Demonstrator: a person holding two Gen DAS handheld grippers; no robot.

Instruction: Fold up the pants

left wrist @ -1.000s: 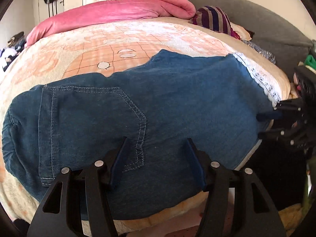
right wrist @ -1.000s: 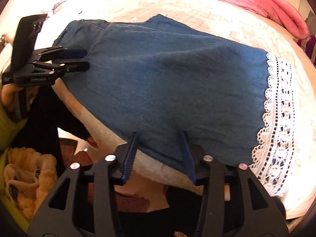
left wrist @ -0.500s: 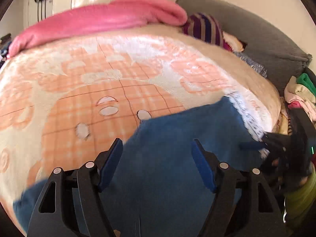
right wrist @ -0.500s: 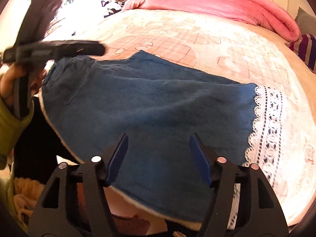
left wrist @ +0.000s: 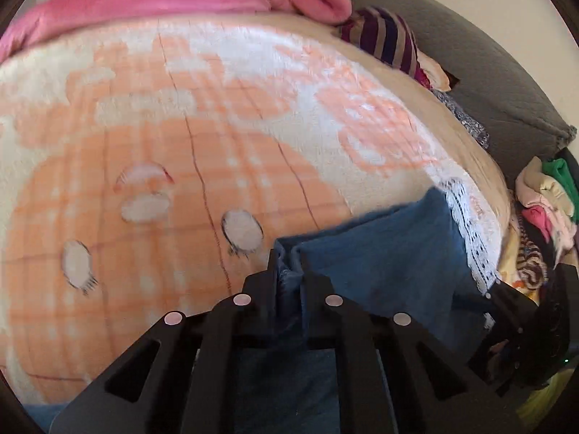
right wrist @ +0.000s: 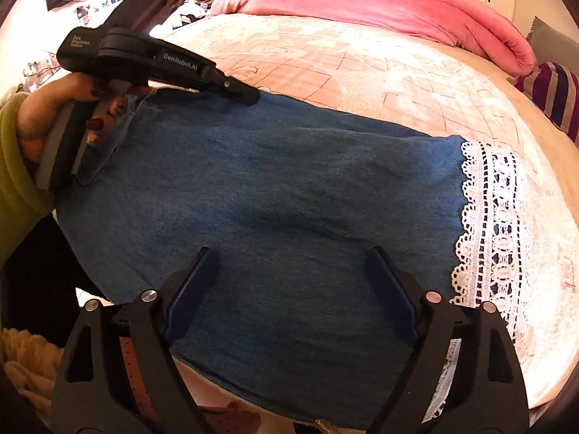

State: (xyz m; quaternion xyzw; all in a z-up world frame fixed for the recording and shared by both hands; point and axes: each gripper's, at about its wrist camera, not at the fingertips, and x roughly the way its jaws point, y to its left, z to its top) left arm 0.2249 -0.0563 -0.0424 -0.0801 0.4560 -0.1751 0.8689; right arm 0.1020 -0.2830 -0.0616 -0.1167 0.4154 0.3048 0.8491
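The pants, blue denim with a white lace hem, lie spread across the bed and fill the centre of the right wrist frame. The lace hem runs down the right side of that frame. The waist end sits at the left, near the bed edge.

Left claw: together and clamped on a bunched fold of the pants' upper edge. In the left wrist frame the denim is pinched between the two fingers at lower centre. In the right wrist frame the same claw enters from the upper left, with its tip on the far edge of the pants. A hand in a green sleeve holds its handle.

Right claw: jaws apart and opening. The fingers stand over the near part of the pants at the lower centre of the right wrist frame, with flat denim visible between them but not gripped.

A pink quilt lies along the far side of the bed, at the top of both frames. A striped cushion lies at the upper right of the left wrist frame.
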